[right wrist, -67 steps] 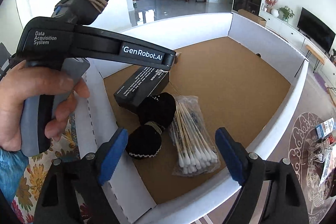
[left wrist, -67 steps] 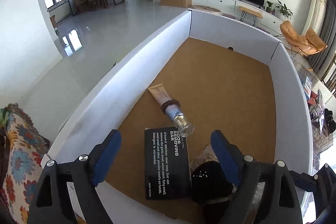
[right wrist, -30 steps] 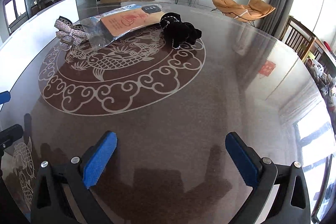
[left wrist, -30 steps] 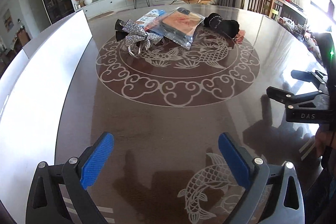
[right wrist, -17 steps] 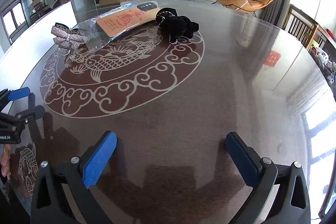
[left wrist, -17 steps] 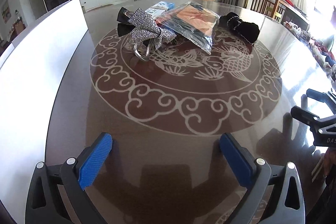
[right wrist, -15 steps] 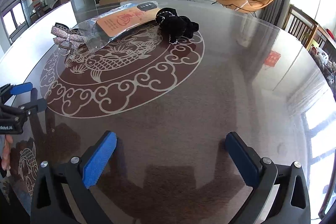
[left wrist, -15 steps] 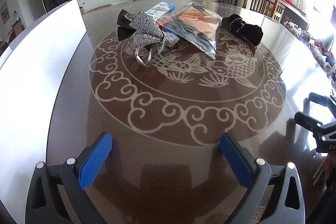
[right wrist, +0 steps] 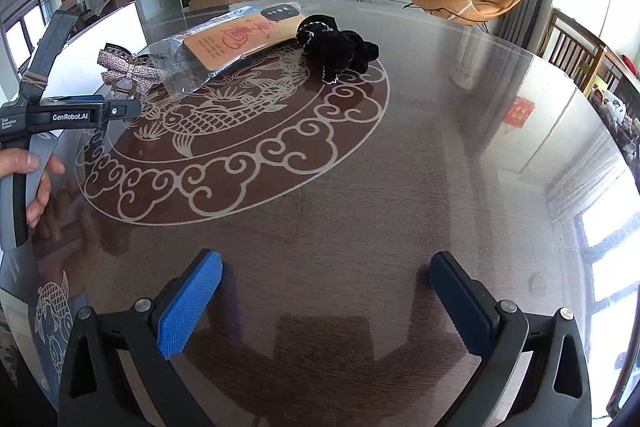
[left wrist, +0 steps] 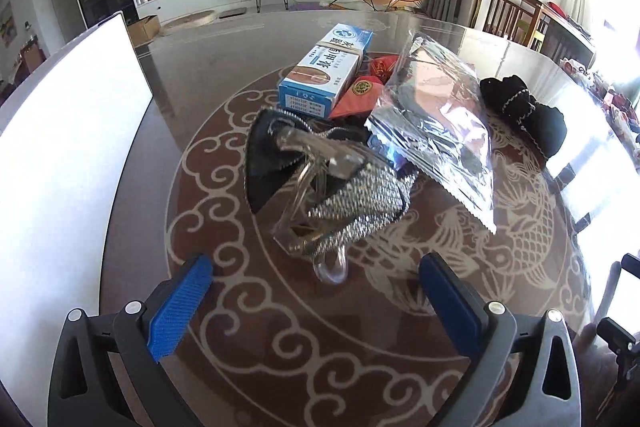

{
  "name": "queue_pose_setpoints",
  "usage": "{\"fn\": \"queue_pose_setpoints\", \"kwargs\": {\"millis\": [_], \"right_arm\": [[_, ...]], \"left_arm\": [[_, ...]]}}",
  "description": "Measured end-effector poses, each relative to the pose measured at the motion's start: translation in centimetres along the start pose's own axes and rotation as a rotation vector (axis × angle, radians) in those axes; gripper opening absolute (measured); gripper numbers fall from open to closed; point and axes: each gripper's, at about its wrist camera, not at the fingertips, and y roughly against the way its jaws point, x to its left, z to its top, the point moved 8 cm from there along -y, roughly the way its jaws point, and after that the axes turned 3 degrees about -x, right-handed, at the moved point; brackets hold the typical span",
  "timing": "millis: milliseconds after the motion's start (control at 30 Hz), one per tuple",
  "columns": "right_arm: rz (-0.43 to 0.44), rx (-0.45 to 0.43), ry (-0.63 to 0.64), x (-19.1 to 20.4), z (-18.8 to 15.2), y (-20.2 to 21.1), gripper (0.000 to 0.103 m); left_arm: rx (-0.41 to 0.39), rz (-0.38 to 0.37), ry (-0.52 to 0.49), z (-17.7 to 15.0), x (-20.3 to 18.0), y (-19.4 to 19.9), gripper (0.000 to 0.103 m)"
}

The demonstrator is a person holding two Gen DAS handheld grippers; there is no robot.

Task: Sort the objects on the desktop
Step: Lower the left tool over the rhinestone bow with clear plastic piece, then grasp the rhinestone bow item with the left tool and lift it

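Left wrist view: left gripper (left wrist: 316, 281), jaws apart, sits just before the rhinestone bow clip (left wrist: 340, 187) on the table (left wrist: 248, 307); clip is silver-studded w/ black backing.
Right wrist view: right gripper (right wrist: 326, 293), jaws apart, over bare tabletop; clip (right wrist: 128, 69) lies far left.

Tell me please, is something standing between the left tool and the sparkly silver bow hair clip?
Nothing visible does. The left tool is open, and the sparkly silver bow hair clip lies just ahead of it on bare glass table. The clear plastic bag sits to its right, aside.
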Motion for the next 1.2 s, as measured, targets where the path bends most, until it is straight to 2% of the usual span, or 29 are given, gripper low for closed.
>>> {"fn": "queue_pose_setpoints", "kwargs": {"millis": [300, 367, 400, 433, 500, 600, 833, 967, 1000, 1033, 1067, 1200], "right_arm": [[0.0, 0.0, 0.0, 0.0, 0.0, 0.0, 0.103], [0.0, 0.0, 0.0, 0.0, 0.0, 0.0, 0.103], [0.0, 0.0, 0.0, 0.0, 0.0, 0.0, 0.103], [-0.001, 0.0, -0.001, 0.0, 0.0, 0.0, 0.103], [-0.001, 0.0, -0.001, 0.0, 0.0, 0.0, 0.103], [-0.001, 0.0, -0.001, 0.0, 0.0, -0.1, 0.103], [-0.001, 0.0, -0.001, 0.0, 0.0, -0.1, 0.103], [-0.001, 0.0, -0.001, 0.0, 0.0, -0.1, 0.103], [-0.001, 0.0, -0.001, 0.0, 0.0, -0.1, 0.103], [-0.001, 0.0, -0.001, 0.0, 0.0, -0.1, 0.103], [-0.001, 0.0, -0.001, 0.0, 0.0, -0.1, 0.103], [-0.001, 0.0, -0.002, 0.1, 0.0, -0.1, 0.103]], "left_arm": [[-0.005, 0.004, -0.008, 2.4, -0.3, -1.9, 0.103], [-0.039, 0.049, 0.005, 2.6, 0.2, -1.4, 0.088], [-0.061, 0.055, 0.012, 2.6, 0.4, -0.9, 0.068], [-0.067, 0.051, 0.021, 2.5, 0.5, -0.7, 0.054], [-0.071, 0.055, 0.043, 2.1, 1.0, -0.3, 0.046], [-0.071, 0.066, 0.087, 0.9, 1.3, 0.8, 0.043], [-0.074, 0.085, 0.13, -5.7, -0.8, 5.7, 0.042], [-0.08, 0.065, 0.154, -7.7, -1.7, 7.3, 0.045], [-0.08, 0.053, 0.153, -7.8, -1.8, 7.4, 0.057], [-0.075, 0.04, 0.151, -7.9, -2.0, 7.3, 0.077], [-0.062, 0.037, 0.156, -7.9, -1.9, 7.1, 0.085], [-0.051, 0.028, 0.164, -8.2, -1.7, 6.8, 0.094]]}}
